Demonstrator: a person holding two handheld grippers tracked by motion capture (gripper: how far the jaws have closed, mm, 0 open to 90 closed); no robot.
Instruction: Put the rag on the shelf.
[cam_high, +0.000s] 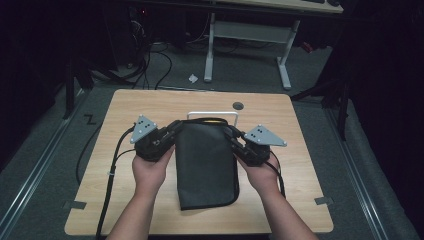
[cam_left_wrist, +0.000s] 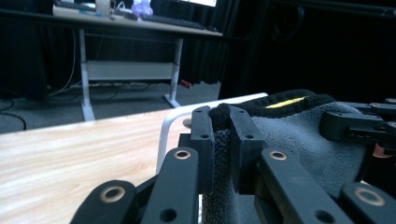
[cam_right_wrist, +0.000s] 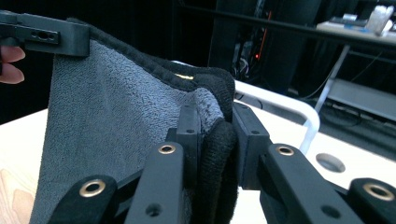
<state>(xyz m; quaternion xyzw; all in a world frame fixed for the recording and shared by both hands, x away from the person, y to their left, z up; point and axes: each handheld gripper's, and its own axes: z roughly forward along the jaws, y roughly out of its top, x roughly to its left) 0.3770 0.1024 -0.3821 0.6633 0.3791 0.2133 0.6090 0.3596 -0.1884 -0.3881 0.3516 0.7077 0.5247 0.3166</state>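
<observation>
A dark grey towel (cam_high: 207, 165) with a black hem hangs folded lengthways over the wooden table (cam_high: 140, 105), its lower end resting near the front edge. My left gripper (cam_high: 176, 126) is shut on the towel's top left corner; the hem (cam_left_wrist: 219, 116) is pinched between its jaws. My right gripper (cam_high: 231, 133) is shut on the top right corner, with thick folded hem (cam_right_wrist: 217, 140) bunched between its jaws. A yellow tag (cam_left_wrist: 284, 102) shows on the top hem. A white metal bar (cam_high: 212, 114) stands on the table just behind the towel.
A round grommet hole (cam_high: 238, 105) is in the table behind the bar. A white-legged desk (cam_high: 247, 45) and cables stand on the floor beyond. Bare wood lies left (cam_left_wrist: 70, 149) and right of the towel.
</observation>
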